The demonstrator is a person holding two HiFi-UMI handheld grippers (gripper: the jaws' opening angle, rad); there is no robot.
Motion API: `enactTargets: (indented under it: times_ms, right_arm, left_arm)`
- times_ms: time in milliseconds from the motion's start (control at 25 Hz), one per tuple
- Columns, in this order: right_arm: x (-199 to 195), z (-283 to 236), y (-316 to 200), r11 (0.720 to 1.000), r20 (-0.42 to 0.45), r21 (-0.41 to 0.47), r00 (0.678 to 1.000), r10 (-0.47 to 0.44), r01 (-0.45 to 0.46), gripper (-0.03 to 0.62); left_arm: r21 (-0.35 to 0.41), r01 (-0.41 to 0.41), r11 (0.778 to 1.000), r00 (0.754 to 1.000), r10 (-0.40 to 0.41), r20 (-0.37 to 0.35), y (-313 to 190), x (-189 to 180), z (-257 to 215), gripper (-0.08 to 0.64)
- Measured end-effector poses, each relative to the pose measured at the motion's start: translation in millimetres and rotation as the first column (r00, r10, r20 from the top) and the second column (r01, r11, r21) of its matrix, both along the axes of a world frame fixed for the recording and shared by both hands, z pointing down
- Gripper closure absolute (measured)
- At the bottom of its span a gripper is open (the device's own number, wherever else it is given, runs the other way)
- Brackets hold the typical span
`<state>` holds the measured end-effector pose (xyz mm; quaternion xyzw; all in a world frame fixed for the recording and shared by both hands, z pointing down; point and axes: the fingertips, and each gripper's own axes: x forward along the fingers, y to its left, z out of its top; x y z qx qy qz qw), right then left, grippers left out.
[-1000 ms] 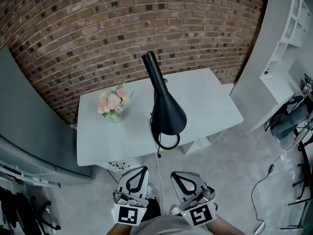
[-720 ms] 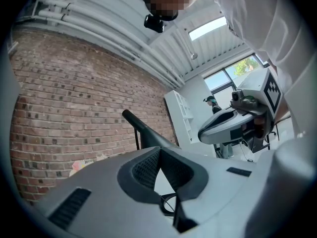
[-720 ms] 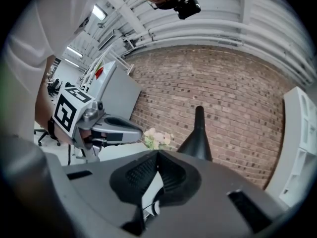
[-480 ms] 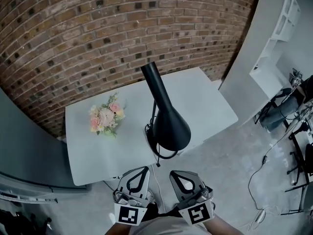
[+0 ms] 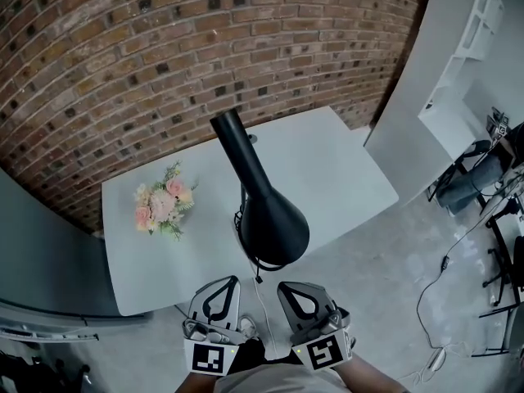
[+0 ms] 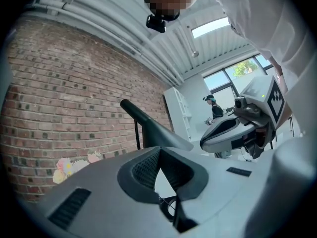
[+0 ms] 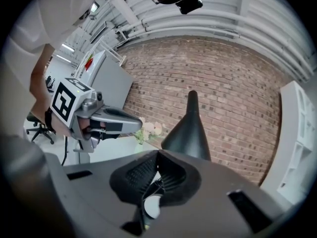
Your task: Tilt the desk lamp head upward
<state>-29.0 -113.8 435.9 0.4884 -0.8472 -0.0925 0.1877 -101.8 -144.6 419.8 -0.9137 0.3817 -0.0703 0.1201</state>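
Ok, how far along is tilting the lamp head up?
Nothing looks done: the lamp head points down at the table. In hand: the left gripper and right gripper are both shut and empty, short of the table's near edge, touching nothing. Left to do: reach the head, grip it, tilt it upward.

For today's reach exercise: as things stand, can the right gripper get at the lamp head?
Probably yes: the right gripper, jaws shut, hangs just short of the lamp head, with nothing between them.
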Motion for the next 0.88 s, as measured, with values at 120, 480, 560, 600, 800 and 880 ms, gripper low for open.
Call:
enactTargets:
  times_ms: [120,480,560,600,800,880]
  right_arm:
    - [7,9,-4,1.000,0.008,0.010,1.000,-0.018,0.017,0.575]
    - [20,43,-23,0.997,0.027,-0.011,0.997,-0.073,0.074,0.575]
    - [21,44,-28,0.996,0.036,0.006,0.996,-0.084,0.084,0.575]
    - [22,46,-30,0.996,0.038,0.007,0.995,-0.090,0.090,0.575]
    - [22,56,-38,0.991,0.018,0.035,0.992,-0.128,0.128,0.575]
    - [21,59,-40,0.990,0.023,0.054,0.991,-0.133,0.132,0.575]
  left_arm:
    - [-0.013,0.025,1.000,1.000,-0.025,-0.004,-5,5,3,0.554]
    - [-0.011,0.117,0.993,0.993,-0.117,0.021,-12,8,26,0.554]
    - [-0.006,0.133,0.991,0.991,-0.133,0.027,-12,9,29,0.554]
    - [-0.006,0.143,0.990,0.989,-0.143,0.022,-11,10,31,0.554]
    - [0.010,0.179,0.984,0.984,-0.179,0.001,-16,11,44,0.554]
    - [0.006,0.196,0.981,0.980,-0.196,-0.026,-18,9,51,0.554]
